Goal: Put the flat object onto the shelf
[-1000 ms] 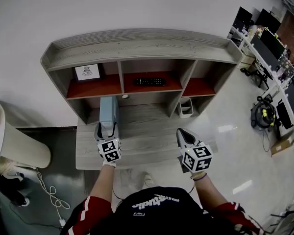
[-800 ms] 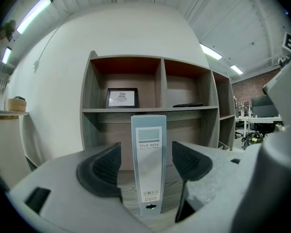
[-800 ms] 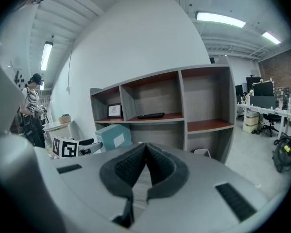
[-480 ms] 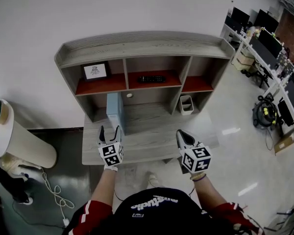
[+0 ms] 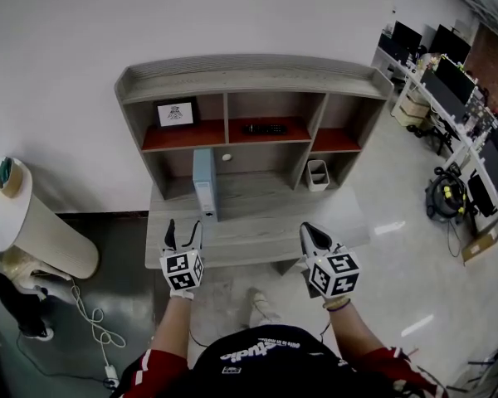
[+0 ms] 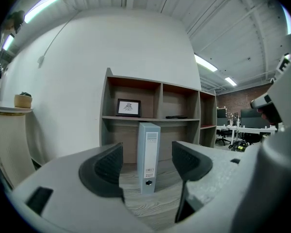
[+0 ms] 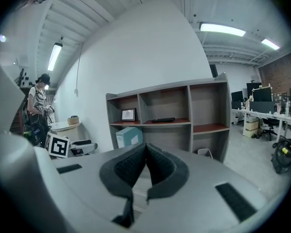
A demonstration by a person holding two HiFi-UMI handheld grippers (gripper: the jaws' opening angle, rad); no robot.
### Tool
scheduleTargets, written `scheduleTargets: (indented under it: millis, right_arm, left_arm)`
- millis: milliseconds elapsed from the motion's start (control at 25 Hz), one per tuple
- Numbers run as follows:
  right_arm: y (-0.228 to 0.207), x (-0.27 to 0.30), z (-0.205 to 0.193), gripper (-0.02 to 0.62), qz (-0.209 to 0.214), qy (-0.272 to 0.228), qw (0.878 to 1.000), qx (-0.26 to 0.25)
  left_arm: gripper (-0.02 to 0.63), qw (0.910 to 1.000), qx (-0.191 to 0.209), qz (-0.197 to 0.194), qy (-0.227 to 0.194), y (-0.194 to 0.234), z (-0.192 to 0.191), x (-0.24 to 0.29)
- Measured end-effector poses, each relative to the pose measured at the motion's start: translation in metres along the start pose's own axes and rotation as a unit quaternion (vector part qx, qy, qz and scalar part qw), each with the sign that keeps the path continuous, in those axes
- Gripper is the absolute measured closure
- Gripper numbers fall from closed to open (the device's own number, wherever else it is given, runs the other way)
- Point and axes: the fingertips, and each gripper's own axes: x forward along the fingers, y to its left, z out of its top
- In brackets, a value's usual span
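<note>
The grey shelf unit [image 5: 249,77] stood on the bench [image 5: 266,222]. The pale blue binder [image 5: 204,182] stood upright on the bench, at the mouth of a lower bay. The step looked like clearing away, best done by drawing straight back with jaws wide so no pad tips the spine. The left tongs [image 6: 145,164] pointed level at the binder from the bench's front edge, jaws parted and empty. The right tongs [image 7: 145,161], off to the side, were closed on nothing.

One binder [image 5: 204,182], one frame [image 5: 176,113], one remote [image 5: 264,128], one bin [image 5: 316,174].
</note>
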Motion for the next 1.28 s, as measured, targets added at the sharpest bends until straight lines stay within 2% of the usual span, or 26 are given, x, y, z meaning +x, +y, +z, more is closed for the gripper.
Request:
scheduleTargets:
  millis: [360, 600, 800, 1040, 1280]
  right_arm:
    - [0.016, -0.023, 0.001, 0.604, -0.010, 0.007, 1.000, -0.018]
    - [0.018, -0.028, 0.019, 0.604, -0.007, -0.010, 1.000, -0.028]
    - [0.008, -0.035, 0.037, 0.604, -0.003, -0.031, 0.999, -0.038]
    - [-0.010, -0.062, 0.047, 0.604, 0.000, -0.049, 0.998, -0.039]
    - [-0.037, -0.094, 0.042, 0.604, -0.004, -0.061, 0.998, -0.026]
  left_arm:
    - [0.288, 0.9992, -0.010, -0.037, -0.015, -0.007, 0.027, -0.049]
    - [0.290, 0.9981, -0.021, -0.051, -0.028, -0.014, 0.048, -0.075]
    - [0.290, 0.9972, -0.019, -0.054, -0.048, -0.030, 0.072, -0.091]
    - [0.291, 0.9975, -0.013, -0.050, -0.048, -0.060, 0.085, -0.104]
    - [0.301, 0.9972, -0.014, -0.052, -0.051, -0.097, 0.094, -0.114]
